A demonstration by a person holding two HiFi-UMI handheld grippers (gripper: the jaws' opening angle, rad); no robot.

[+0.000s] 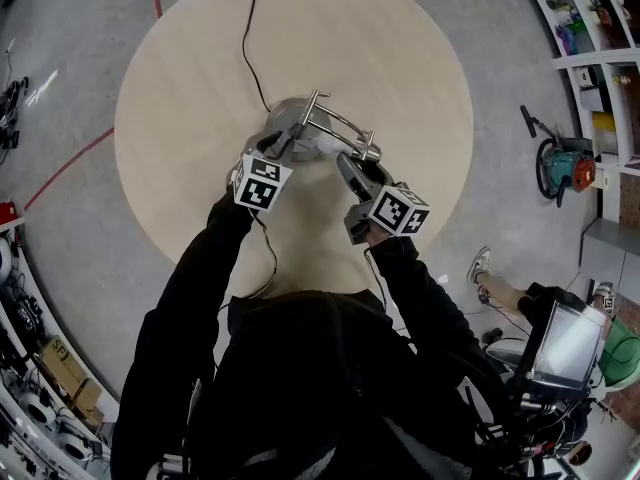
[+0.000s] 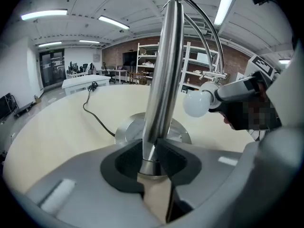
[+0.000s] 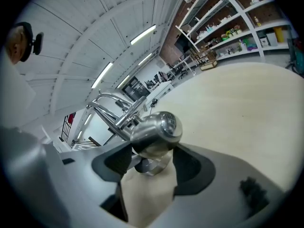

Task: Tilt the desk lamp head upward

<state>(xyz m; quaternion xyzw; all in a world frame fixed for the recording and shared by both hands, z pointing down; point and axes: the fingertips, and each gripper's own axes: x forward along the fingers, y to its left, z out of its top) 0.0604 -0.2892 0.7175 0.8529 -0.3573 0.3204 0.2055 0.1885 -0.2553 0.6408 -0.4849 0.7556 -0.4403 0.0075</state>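
A chrome desk lamp stands on the round beige table (image 1: 400, 68). Its round base (image 1: 284, 116) and its thin curved arms (image 1: 338, 126) show in the head view. My left gripper (image 2: 153, 163) is shut on the upright post (image 2: 164, 70) low down, just above the base (image 2: 127, 129), with both black pads against the metal. My right gripper (image 3: 151, 167) holds the rounded chrome lamp head (image 3: 156, 129) between its pads. The white bulb (image 2: 197, 103) sticks out of the head towards the post. In the head view the left gripper (image 1: 272, 150) and the right gripper (image 1: 352, 171) sit close together at the lamp.
The lamp's black cord (image 1: 250, 38) runs from the base across the table to its far edge. Shelving (image 1: 600, 28) lines the right wall. A seated person's leg (image 1: 510, 293) and a laptop (image 1: 570, 343) are at the lower right, and a power tool (image 1: 565, 166) lies on the floor.
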